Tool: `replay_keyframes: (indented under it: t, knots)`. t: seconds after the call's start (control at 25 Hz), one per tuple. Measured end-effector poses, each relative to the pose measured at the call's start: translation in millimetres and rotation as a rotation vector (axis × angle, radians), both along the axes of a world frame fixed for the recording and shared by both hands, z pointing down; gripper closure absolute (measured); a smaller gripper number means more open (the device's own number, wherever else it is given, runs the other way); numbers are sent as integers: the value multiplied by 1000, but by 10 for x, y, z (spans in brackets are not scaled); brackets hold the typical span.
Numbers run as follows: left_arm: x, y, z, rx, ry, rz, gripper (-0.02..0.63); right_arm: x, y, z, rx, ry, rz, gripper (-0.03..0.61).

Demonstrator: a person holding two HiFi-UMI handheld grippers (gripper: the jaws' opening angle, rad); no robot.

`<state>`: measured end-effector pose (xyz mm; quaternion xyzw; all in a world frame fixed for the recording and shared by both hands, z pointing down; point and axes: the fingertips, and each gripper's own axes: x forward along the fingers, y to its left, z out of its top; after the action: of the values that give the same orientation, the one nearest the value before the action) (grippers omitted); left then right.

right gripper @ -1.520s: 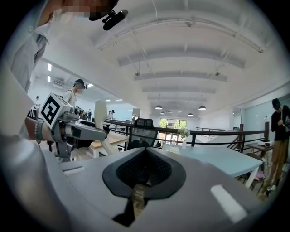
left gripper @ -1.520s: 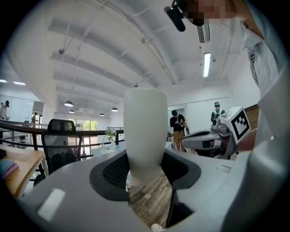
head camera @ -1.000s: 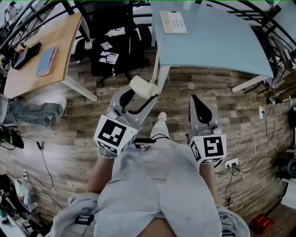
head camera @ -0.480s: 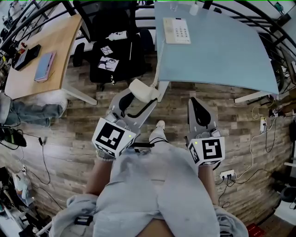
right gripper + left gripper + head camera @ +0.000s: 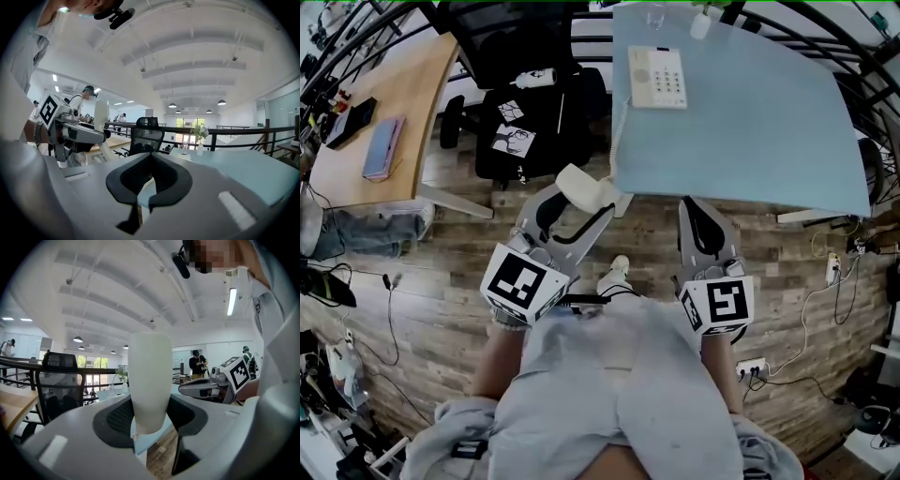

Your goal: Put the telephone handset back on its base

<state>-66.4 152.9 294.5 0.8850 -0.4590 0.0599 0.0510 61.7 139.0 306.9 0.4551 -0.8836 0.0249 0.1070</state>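
The left gripper [image 5: 581, 199] holds the white handset [image 5: 587, 187] firmly between its two fingers; in the left gripper view the handset [image 5: 149, 380] stands upright in the grip. The right gripper [image 5: 697, 208] has its fingers pressed together on nothing. Both hang over the wooden floor [image 5: 441, 309], just before the near edge of the light blue table [image 5: 769, 112].

The handset is near the table's near left corner. The telephone base [image 5: 657, 77] lies far up the table, close to its left edge, and a thin cord [image 5: 617, 141] runs down from it along that edge. Between the near edge and the base only bare blue top shows.

A black office chair [image 5: 534, 112] stands just left of the table, with printed cards [image 5: 514, 139] on its seat. Further left is a wooden desk [image 5: 394, 84] with a notebook [image 5: 378, 148].

The keys of the base are too small to read. Each gripper carries black-and-white square markers.
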Motion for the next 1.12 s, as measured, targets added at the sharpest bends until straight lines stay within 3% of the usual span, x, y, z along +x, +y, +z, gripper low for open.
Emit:
replay_keyframes:
  t: [0.4, 1.12]
  knots:
    - [99, -550, -21, -9, 5, -44, 397, 99, -594, 1, -10, 8, -46, 574]
    - [203, -763, 52, -55, 1, -46, 397, 227, -742, 74, -37, 0, -35, 574]
